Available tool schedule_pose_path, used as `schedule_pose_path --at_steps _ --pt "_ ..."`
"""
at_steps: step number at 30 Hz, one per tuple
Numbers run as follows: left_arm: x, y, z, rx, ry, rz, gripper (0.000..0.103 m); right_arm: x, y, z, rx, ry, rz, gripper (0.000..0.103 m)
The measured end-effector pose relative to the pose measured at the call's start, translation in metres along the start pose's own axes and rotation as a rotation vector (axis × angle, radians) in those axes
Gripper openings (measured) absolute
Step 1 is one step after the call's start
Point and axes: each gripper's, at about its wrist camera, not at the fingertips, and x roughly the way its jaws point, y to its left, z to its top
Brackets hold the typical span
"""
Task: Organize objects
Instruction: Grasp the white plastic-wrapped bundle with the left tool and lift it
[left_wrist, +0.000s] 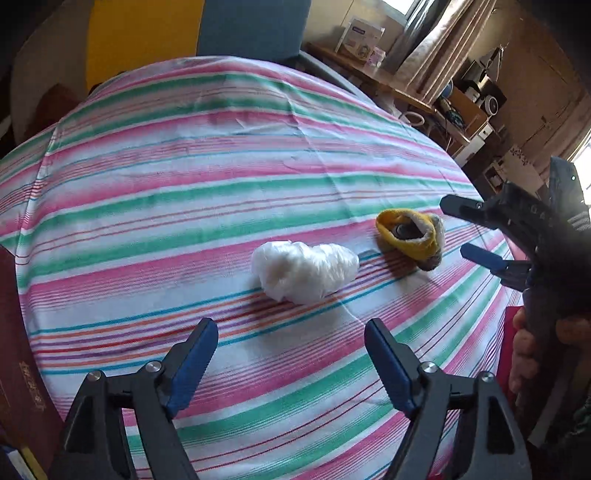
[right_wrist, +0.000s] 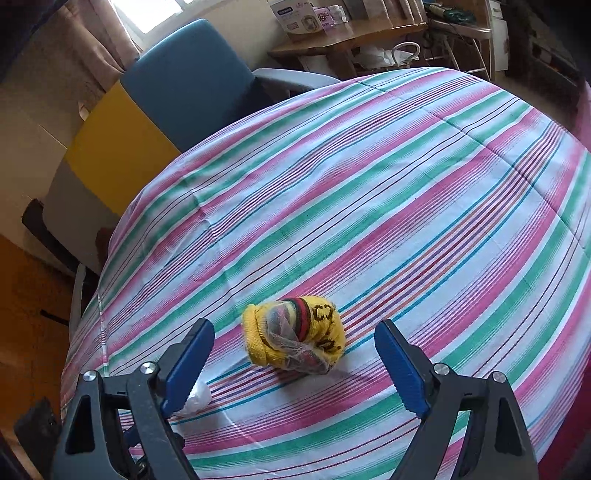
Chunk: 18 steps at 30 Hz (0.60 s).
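While a striped cloth (left_wrist: 184, 177) covers the table, a blue chair (right_wrist: 192, 81) and cluttered wooden desk (left_wrist: 388, 81) stand behind. Left gripper (left_wrist: 291, 354) gapes wide, empty; a white bundle (left_wrist: 303, 271) lies at its twelve o'clock. Right gripper (right_wrist: 295, 354) also gapes wide, empty, a yellow sock roll (right_wrist: 295, 336) between its tips, untouched.

Desk cloth (left_wrist: 184, 206): woven cotton-like fabric, matt, lightly creased, striped pink, green and white. Bag (left_wrist: 304, 272): thin crinkled white plastic, faintly glossy; sock bundle (right_wrist: 295, 334): yellow knitted wool-like cloth, fuzzy, partly wrapped in sheer mesh. Fingers (left_wrist: 195, 363): matt blue ribbed pads on black plastic, shiny metal rivets.
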Motion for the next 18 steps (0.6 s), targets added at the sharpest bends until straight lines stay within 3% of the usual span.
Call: schedule_pose_path --at_steps 12,13,14,18 --pt "0.039 -0.015 0.040 0.020 -0.004 0.044 0.087 -0.002 0.001 0.001 0.013 -0.018 0.003 0.090" --pt "0.045 -0.016 0.041 0.026 0.002 0.059 0.080 -0.001 0.001 0.001 0.009 -0.017 0.003 0.090" --pt "0.053 -0.016 0.042 0.040 0.024 0.059 0.060 0.000 0.002 0.001 0.006 -0.016 0.002 0.090" --pt "0.054 -0.013 0.035 0.037 0.016 0.035 0.054 0.002 0.005 0.001 -0.011 -0.020 -0.007 0.090"
